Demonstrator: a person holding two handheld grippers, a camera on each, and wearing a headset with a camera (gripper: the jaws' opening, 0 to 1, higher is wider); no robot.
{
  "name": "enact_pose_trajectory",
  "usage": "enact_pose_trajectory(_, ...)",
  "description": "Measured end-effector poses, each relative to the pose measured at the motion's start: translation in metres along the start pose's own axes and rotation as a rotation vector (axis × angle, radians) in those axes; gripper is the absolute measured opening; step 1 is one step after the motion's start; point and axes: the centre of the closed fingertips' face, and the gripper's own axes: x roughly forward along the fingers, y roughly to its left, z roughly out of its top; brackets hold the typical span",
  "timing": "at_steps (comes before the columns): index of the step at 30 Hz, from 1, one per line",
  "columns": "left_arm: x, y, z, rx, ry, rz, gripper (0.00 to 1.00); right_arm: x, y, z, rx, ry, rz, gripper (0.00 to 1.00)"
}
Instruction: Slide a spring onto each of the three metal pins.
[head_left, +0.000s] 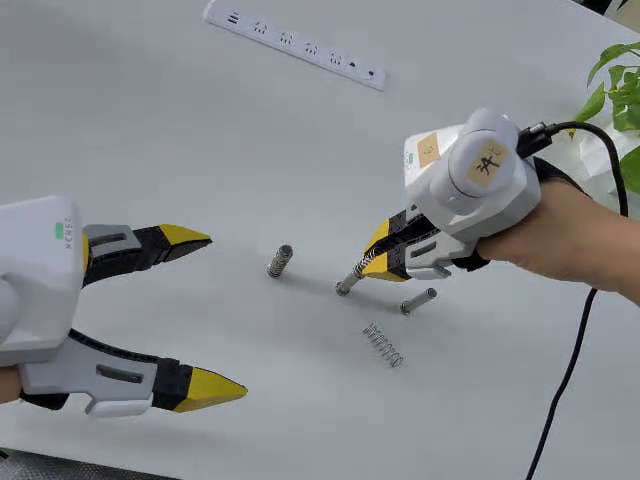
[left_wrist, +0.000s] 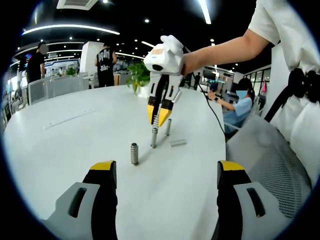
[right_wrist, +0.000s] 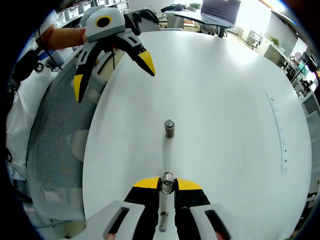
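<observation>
On the white table, one upright pin wears a spring. My right gripper is shut on a second spring, whose lower end sits over the top of a tilted pin. A bare pin stands just right of it, and a loose spring lies flat in front. In the left gripper view, the right gripper holds its spring above the pin, with the sprung pin nearer. My left gripper hovers open to the left, holding nothing.
A white power strip lies at the far edge of the table. A green plant stands at the right, and a black cable trails from the right gripper. A mesh chair stands by the table's edge.
</observation>
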Motion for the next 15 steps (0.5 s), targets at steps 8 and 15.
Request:
enact_pose_trajectory(8, 0.0, 0.0, -0.001, -0.005, 0.003, -0.001, 0.81, 0.008, 0.001, -0.002, 0.0, 0.001, 0.006, 0.06)
enact_pose_trajectory(15, 0.0, -0.001, -0.003, -0.012, 0.006, -0.002, 0.81, 0.015, 0.001, -0.004, -0.009, 0.01, 0.009, 0.06)
